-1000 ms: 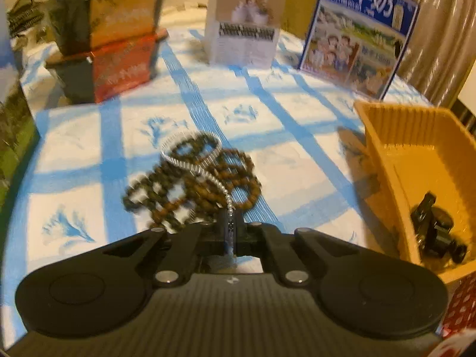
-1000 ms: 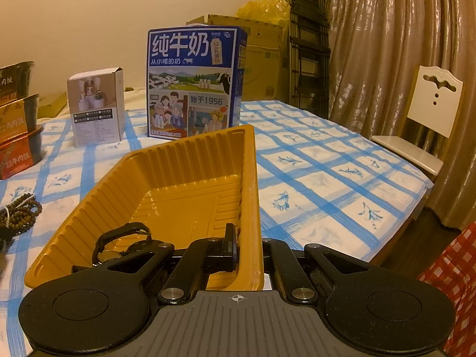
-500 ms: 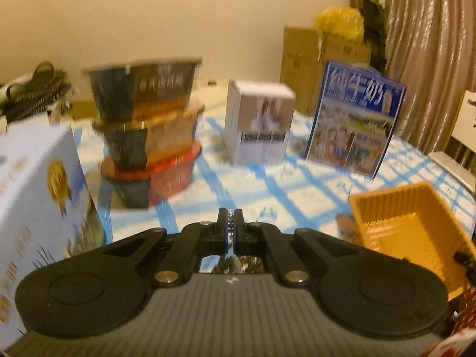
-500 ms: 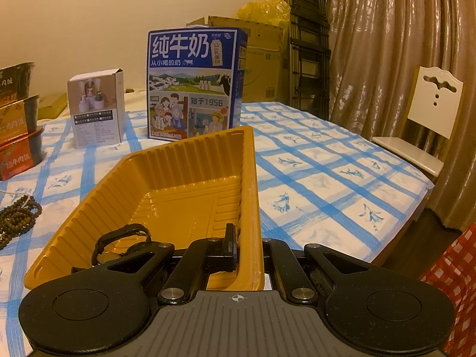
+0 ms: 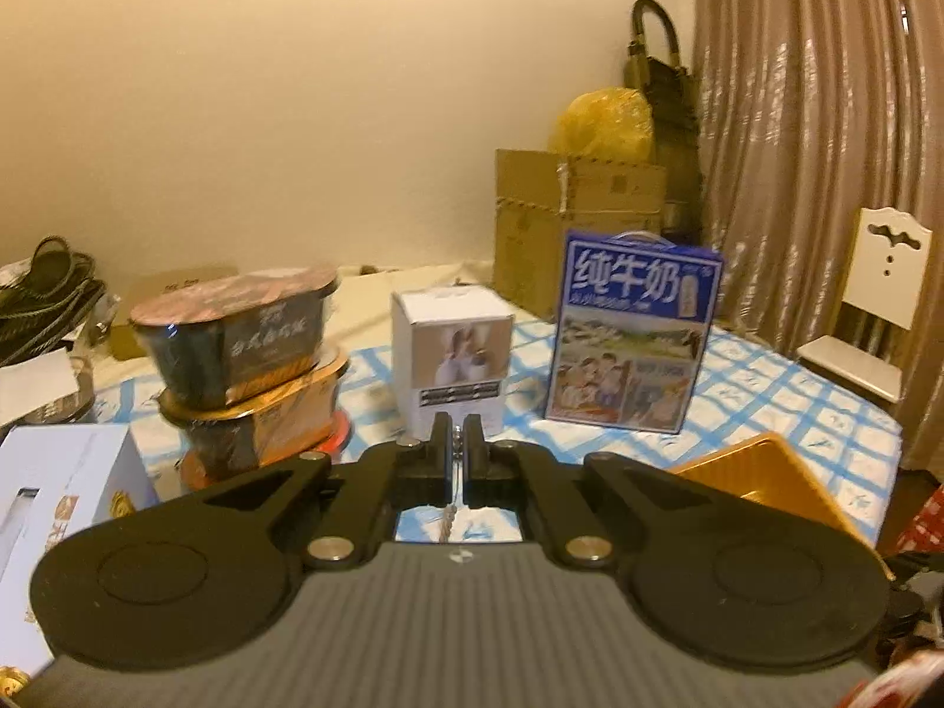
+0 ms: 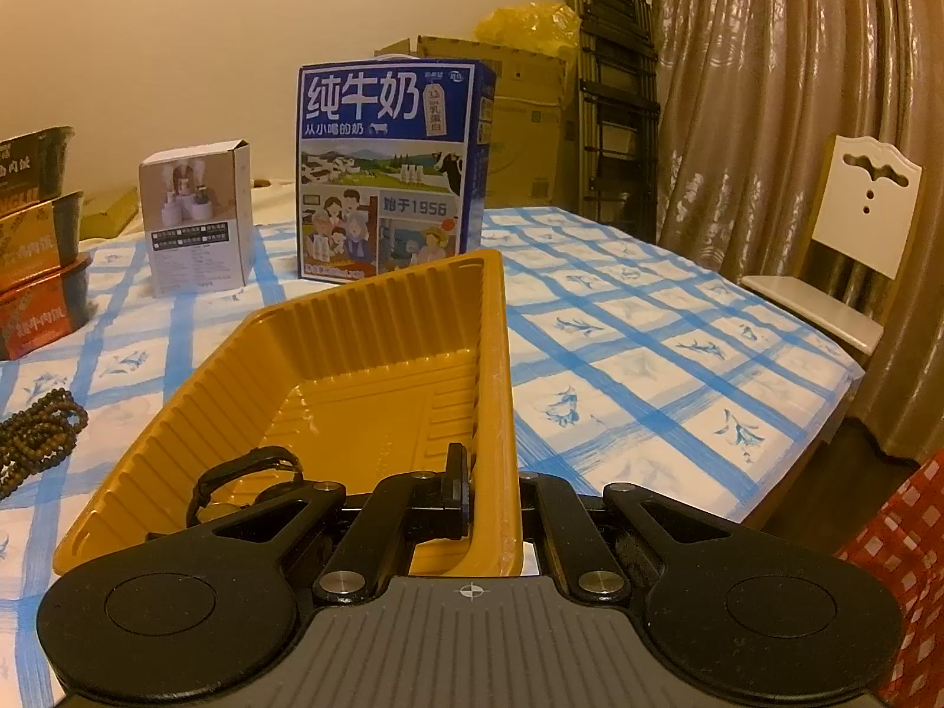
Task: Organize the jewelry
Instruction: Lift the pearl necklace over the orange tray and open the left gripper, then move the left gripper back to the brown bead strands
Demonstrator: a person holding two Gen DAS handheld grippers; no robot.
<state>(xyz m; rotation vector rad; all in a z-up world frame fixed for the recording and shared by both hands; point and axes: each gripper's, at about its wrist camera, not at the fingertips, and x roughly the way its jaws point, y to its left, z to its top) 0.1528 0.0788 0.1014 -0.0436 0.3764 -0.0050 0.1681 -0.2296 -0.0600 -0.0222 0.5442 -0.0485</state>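
The left gripper (image 5: 457, 442) has its jaws closed on a thin silver chain (image 5: 448, 516), which hangs below them above the checked surface (image 5: 767, 389). The right gripper (image 6: 492, 484) has its jaws clamped on the near right wall of the yellow tray (image 6: 366, 354), where a black bracelet (image 6: 248, 475) lies at the near end. Brown beads (image 6: 35, 430) lie on the surface left of the tray.

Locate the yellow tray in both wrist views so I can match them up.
Left wrist: yellow tray at lower right, only a corner above the gripper body.
Right wrist: yellow tray centre, its right wall between the jaws.
Shared landmark: blue milk carton behind it.
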